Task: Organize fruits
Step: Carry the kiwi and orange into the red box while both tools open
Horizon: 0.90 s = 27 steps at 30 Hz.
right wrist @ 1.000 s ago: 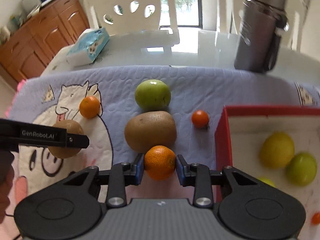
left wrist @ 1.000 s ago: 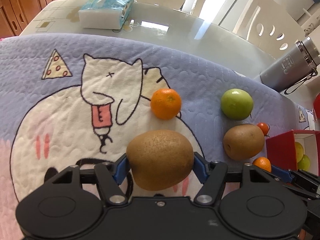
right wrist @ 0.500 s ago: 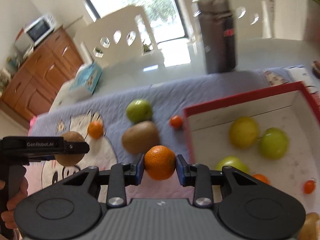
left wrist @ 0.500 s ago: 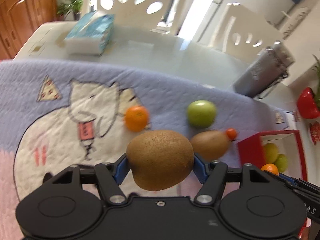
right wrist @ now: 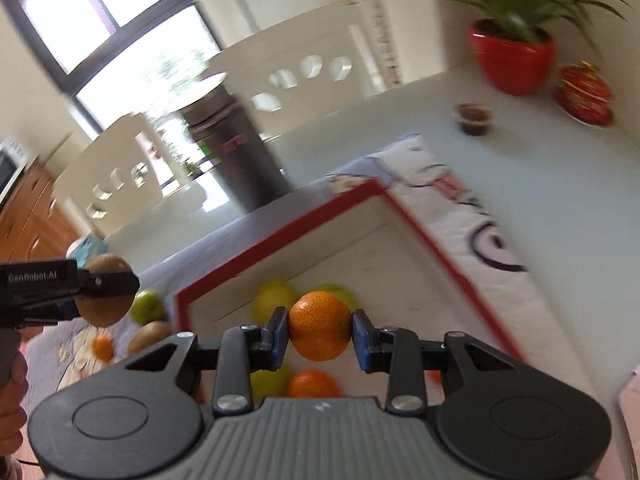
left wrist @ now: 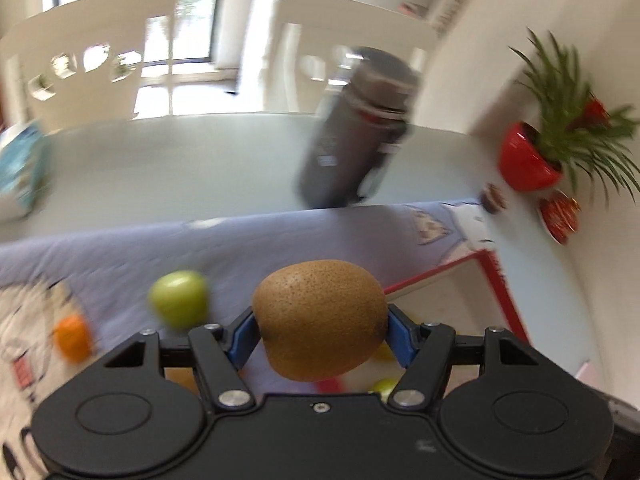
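Bright daylight pours through the far window (right wrist: 132, 40), blowing out its panes, while motion blur smears the bottle (left wrist: 356, 132) and cloth fruit, and fisheye distortion bends the edges.

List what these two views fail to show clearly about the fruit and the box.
- Left wrist view: most of the red box interior is hidden behind the kiwi and left gripper.
- Left wrist view: the green apple and small orange on the mat are motion-blurred.
- Right wrist view: fruit in the box sits partly behind the held orange and right gripper; an exact count is impossible.
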Each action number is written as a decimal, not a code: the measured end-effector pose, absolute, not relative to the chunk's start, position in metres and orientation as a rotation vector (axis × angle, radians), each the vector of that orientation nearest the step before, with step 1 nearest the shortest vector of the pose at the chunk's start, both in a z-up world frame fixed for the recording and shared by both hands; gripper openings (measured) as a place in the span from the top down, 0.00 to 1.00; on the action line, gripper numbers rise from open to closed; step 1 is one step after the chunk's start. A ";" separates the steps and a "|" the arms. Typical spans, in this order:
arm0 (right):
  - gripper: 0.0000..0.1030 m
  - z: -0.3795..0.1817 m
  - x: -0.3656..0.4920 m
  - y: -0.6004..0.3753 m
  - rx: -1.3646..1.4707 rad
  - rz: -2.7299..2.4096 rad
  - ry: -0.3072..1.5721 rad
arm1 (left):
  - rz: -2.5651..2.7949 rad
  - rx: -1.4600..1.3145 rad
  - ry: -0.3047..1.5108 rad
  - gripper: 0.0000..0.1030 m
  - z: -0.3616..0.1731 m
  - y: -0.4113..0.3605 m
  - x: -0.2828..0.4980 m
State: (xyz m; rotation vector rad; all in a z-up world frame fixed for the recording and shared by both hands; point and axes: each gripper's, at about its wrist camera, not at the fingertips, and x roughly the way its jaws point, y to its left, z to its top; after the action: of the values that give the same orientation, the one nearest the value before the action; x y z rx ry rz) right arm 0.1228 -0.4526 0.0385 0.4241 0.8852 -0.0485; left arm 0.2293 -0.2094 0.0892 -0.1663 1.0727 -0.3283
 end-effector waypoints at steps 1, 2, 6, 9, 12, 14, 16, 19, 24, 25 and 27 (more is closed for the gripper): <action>0.65 0.035 0.122 -0.459 0.437 -0.059 0.886 | -0.350 -0.155 1.073 0.24 0.090 -0.223 0.233; 0.65 0.032 0.121 -0.465 0.448 -0.070 0.889 | -0.373 -0.148 1.077 0.24 0.090 -0.236 0.237; 0.65 0.017 0.117 -0.480 0.459 -0.094 0.912 | -0.466 -0.111 1.105 0.24 0.085 -0.283 0.248; 0.65 0.004 0.115 -0.486 0.473 -0.106 0.931 | -0.515 -0.066 1.138 0.24 0.074 -0.316 0.252; 0.65 -0.006 0.112 -0.490 0.511 -0.112 0.938 | -0.558 -0.038 1.177 0.24 0.062 -0.341 0.254; 0.65 -0.012 0.112 -0.491 0.526 -0.109 0.942 | -0.573 -0.028 1.198 0.24 0.054 -0.351 0.253; 0.65 -0.015 0.111 -0.490 0.529 -0.101 0.945 | -0.578 -0.018 1.211 0.24 0.046 -0.359 0.254; 0.65 -0.018 0.113 -0.486 0.518 -0.085 0.954 | -0.580 -0.011 1.229 0.24 0.038 -0.368 0.258; 0.63 -0.018 0.116 -0.482 0.498 -0.079 0.959 | -0.573 0.006 1.230 0.25 0.036 -0.375 0.263; 0.63 -0.017 0.116 -0.482 0.492 -0.083 0.961 | -0.573 0.003 1.223 0.21 0.038 -0.374 0.263; 0.61 -0.015 0.117 -0.482 0.485 -0.089 0.964 | -0.584 -0.006 1.220 0.20 0.040 -0.374 0.264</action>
State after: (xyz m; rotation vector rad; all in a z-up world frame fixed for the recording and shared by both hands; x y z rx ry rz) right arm 0.1167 -0.4825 -0.0149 0.4853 0.9637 -0.0892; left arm 0.2642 -0.3741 0.0401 -0.0063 1.2201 -0.5844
